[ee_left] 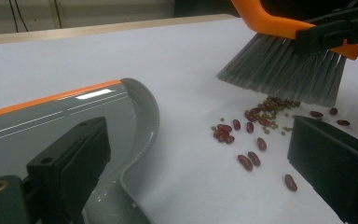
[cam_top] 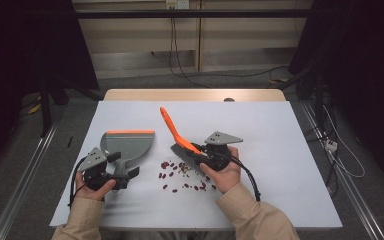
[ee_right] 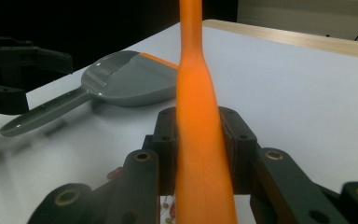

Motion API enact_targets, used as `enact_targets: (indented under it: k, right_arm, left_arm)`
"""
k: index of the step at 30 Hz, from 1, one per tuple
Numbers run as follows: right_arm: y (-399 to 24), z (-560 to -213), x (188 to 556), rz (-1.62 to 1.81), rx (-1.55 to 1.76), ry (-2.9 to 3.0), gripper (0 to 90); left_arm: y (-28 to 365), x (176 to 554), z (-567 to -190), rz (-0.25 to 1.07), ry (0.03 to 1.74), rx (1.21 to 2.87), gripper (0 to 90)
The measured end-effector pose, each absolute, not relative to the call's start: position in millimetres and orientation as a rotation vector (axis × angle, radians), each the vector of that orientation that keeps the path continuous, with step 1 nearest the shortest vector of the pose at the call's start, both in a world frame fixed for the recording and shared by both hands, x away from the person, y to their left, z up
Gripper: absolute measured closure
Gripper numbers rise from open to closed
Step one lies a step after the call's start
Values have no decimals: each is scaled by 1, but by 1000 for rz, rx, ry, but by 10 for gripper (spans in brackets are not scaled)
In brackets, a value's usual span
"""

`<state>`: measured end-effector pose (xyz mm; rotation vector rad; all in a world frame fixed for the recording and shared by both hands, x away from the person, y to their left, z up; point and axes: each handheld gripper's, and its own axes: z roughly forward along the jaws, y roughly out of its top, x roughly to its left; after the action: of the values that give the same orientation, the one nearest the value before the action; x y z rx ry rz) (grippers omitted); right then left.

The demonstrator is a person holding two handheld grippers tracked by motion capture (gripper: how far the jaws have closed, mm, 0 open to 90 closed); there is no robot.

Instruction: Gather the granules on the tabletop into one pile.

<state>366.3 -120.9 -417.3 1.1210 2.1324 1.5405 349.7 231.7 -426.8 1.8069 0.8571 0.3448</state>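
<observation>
Beans (cam_top: 182, 174) lie scattered on the counter (cam_top: 280, 145). Right gripper (cam_top: 207, 152), just beside the beans, is clamped on the orange brush (cam_top: 180, 142). Left gripper (cam_top: 122, 166), jaws apart, straddles the dustpan (cam_top: 127, 145) handle, left of the beans.

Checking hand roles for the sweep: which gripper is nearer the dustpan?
Left. The left gripper sits at the dustpan handle, open jaws on either side of it. The right gripper, shut on the brush, is off to the dustpan's right beyond the scattered beans.
</observation>
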Motion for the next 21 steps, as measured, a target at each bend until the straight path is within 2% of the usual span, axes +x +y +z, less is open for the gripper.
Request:
enact_targets:
  k: [21]
  right_arm:
    - [-84,-419,353,1630,1208,2085,713]
  left_arm:
    - [231,350,-427,348,856,1815,56]
